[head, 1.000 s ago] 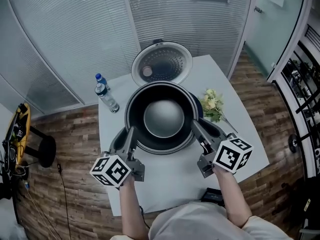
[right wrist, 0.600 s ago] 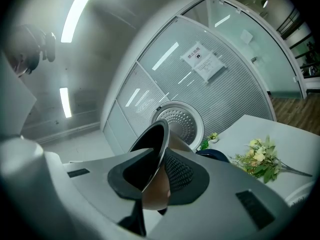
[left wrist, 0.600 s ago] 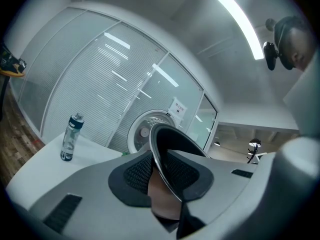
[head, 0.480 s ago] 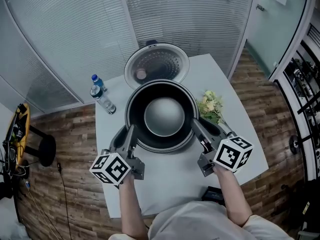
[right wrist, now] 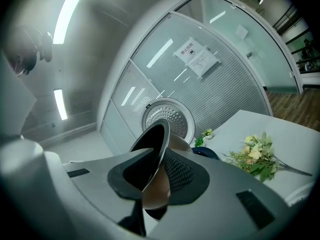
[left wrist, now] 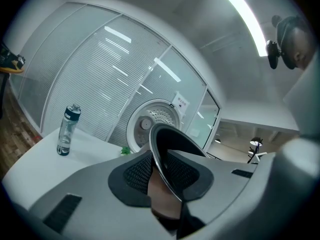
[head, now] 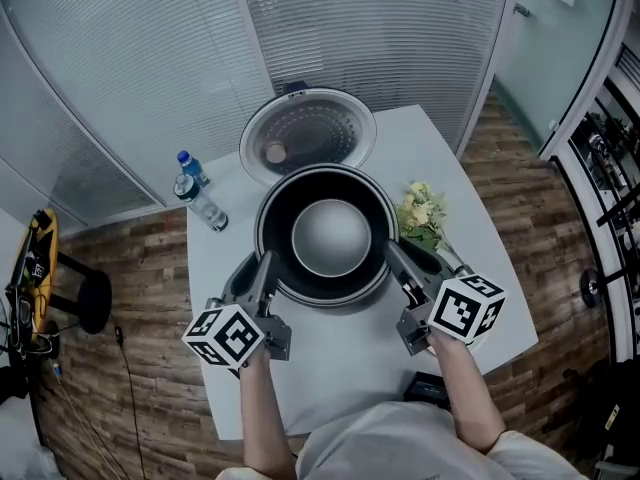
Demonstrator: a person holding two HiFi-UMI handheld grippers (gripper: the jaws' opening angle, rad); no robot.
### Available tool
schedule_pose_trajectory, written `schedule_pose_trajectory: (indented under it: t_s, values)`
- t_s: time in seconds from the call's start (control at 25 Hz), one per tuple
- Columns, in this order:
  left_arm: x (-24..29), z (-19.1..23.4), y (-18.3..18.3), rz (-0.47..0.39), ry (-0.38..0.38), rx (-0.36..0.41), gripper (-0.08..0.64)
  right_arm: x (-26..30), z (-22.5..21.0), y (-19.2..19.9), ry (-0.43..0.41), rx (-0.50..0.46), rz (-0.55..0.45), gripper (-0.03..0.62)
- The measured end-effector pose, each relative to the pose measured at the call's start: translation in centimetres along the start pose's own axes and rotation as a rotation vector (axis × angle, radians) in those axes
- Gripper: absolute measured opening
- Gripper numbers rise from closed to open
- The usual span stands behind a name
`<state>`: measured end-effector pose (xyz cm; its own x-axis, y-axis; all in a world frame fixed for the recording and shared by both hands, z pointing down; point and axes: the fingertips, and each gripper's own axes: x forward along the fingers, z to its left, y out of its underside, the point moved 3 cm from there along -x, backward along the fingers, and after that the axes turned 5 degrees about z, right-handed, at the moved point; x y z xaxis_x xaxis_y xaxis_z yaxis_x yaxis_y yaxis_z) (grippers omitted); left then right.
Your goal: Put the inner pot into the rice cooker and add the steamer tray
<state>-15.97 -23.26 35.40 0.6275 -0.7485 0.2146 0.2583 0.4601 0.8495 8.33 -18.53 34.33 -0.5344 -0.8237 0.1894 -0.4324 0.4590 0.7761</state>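
Note:
The inner pot [head: 325, 236], dark with a pale round bottom, hangs level between my two grippers over the white table [head: 340, 368]. My left gripper [head: 262, 270] is shut on the pot's left rim [left wrist: 167, 149]. My right gripper [head: 396, 260] is shut on the right rim [right wrist: 156, 154]. The rice cooker's round lid [head: 308, 131] stands open just behind the pot, showing its perforated inner plate. A bit of the cooker's dark blue body [right wrist: 206, 153] shows under the pot. I see no steamer tray.
A water bottle [head: 197, 190] stands at the table's back left. A bunch of pale flowers [head: 420, 213] lies to the right of the pot. A dark object [head: 430, 388] sits at the table's near edge by my right arm. Glass partition walls stand behind the table.
Both grippers have carried the pot a little away from me toward the open lid and slightly lower. It now covers more of the cooker body. Both grips are unchanged.

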Motion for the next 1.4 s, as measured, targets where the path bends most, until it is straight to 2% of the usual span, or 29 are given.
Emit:
schedule_pose_trajectory:
  t_s: [0.48,1.4]
  values:
    - [2.5,1.1,1.4,0.053,-0.018,-0.020,0.089,1.3,-3.0,0.8,0.022,0.068,0.035,0.077]
    - [6.0,3.8,3.9,0.151,-0.052,-0.048,0.092,3.7,-6.9,2.8,0.075,0.135,0.116,0.081]
